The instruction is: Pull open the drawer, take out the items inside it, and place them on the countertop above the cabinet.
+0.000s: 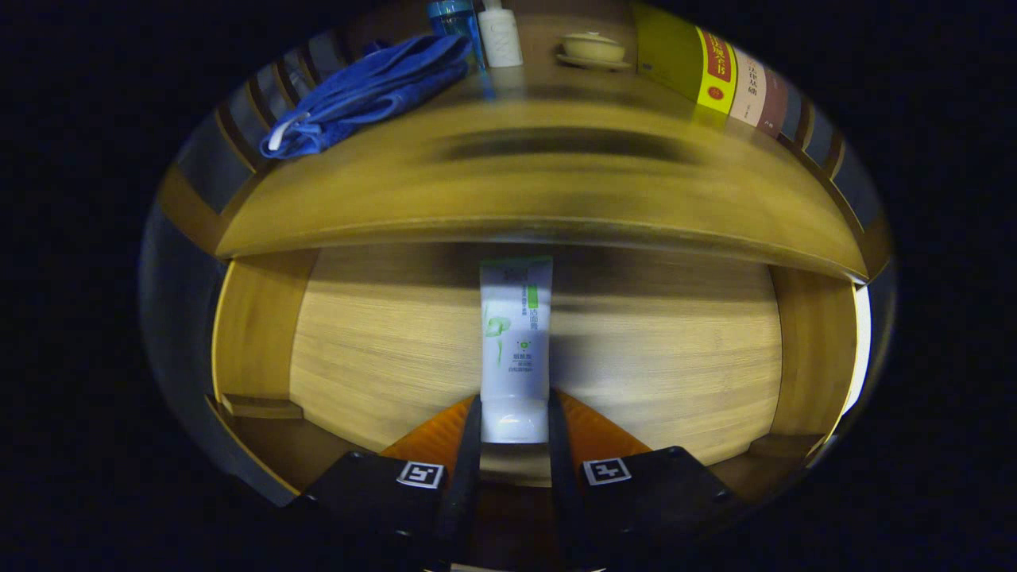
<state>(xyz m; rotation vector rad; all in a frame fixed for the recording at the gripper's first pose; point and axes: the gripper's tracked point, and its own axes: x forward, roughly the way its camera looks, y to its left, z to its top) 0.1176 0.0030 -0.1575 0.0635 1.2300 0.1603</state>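
Gripper (514, 417): fingers apparently clamped on cap end of white tube (516, 342), over open drawer (381, 349), countertop (540, 183) beyond.

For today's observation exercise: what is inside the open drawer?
A white tube lies in the drawer, its cap end clamped between the tongs. The countertop above covers the drawer's back.

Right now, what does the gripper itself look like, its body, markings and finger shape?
The gripper has two slim, flat fingers running forward side by side from two blocky black housings. Each housing carries a small square black-and-white fiducial marker on its top face. Orange wedge-shaped panels flank the fingers on their outer sides. No cables are visible.
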